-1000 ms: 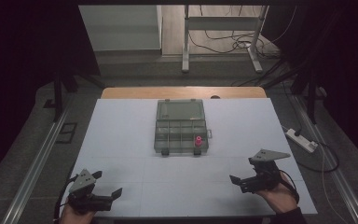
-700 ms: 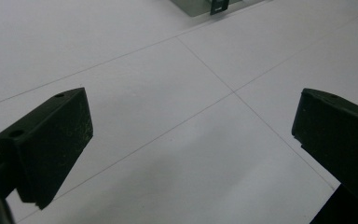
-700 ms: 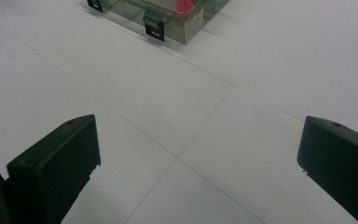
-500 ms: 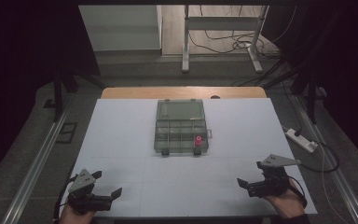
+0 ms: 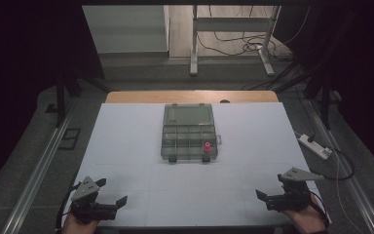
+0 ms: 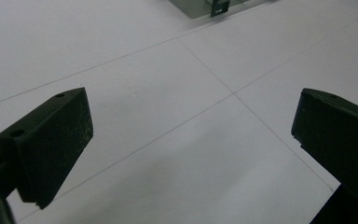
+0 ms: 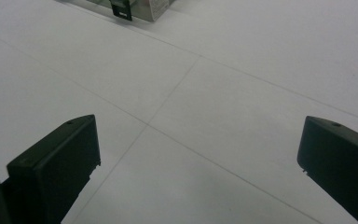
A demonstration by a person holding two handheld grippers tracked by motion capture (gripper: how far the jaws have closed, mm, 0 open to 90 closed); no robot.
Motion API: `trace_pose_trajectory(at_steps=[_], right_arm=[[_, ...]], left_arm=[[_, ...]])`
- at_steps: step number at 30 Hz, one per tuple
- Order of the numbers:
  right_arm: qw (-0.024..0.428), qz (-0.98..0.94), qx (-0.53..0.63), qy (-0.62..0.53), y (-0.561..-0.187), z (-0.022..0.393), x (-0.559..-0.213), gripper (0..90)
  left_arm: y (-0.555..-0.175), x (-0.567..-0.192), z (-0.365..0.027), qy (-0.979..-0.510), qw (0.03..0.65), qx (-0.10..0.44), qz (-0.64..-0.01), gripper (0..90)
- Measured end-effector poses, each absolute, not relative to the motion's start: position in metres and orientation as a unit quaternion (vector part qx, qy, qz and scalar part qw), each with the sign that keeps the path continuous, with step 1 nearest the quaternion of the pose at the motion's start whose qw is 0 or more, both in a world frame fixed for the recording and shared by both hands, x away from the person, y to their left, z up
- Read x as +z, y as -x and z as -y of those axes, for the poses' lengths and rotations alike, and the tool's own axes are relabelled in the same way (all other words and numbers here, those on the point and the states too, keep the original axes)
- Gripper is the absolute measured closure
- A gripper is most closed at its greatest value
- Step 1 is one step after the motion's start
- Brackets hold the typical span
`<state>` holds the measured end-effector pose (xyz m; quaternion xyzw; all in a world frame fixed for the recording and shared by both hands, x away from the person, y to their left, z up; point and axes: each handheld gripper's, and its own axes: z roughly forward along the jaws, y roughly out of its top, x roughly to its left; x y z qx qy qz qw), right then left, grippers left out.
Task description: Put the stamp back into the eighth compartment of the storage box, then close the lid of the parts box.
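Both my grippers sit low at the near edge of the table (image 5: 126,141), one per corner. Left gripper (image 5: 111,205) has its jaws spread wide w/ nothing between them; in the left gripper view there's just bare white sheet & thin grid lines btwn the fingers (image 6: 51,140). Right gripper (image 5: 267,198) is the same: jaws wide apart, empty, angled inward. I'd guess they're parked apart like this to leave the middle free & give each a straight line in. Well ahead, mid-table, is the clear organizer box (image 5: 190,132), lid open & tilted back, so compartments are reachable from my side. A small pink piece (image 5: 207,146) stands in the front right compartment, probably my target. Nothing touched yet. Beyond, off the table's right edge, lies a power strip (image 5: 315,146).
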<state>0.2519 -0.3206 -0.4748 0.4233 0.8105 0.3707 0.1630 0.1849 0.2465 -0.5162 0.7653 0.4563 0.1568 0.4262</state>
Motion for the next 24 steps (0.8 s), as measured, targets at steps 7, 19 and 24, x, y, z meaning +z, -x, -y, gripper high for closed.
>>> trace_pose_trajectory(at_steps=[7,19,24], right_arm=[[0.16,-0.809,0.364,-0.433,-0.2502,0.3241,-0.4796,0.0],[0.163,-0.812,0.361,-0.428,-0.2501,0.3228,-0.4793,0.0],[0.162,-0.813,0.362,-0.426,-0.2505,0.3209,-0.4788,0.0]], left_arm=[[-0.185,-0.5162,-0.2464,-0.765,0.426,0.157,-0.456,0.0],[-0.1853,-0.5161,-0.2467,-0.763,0.422,0.157,-0.464,0.0],[-0.1867,-0.5161,-0.2473,-0.762,0.423,0.151,-0.466,0.0]])
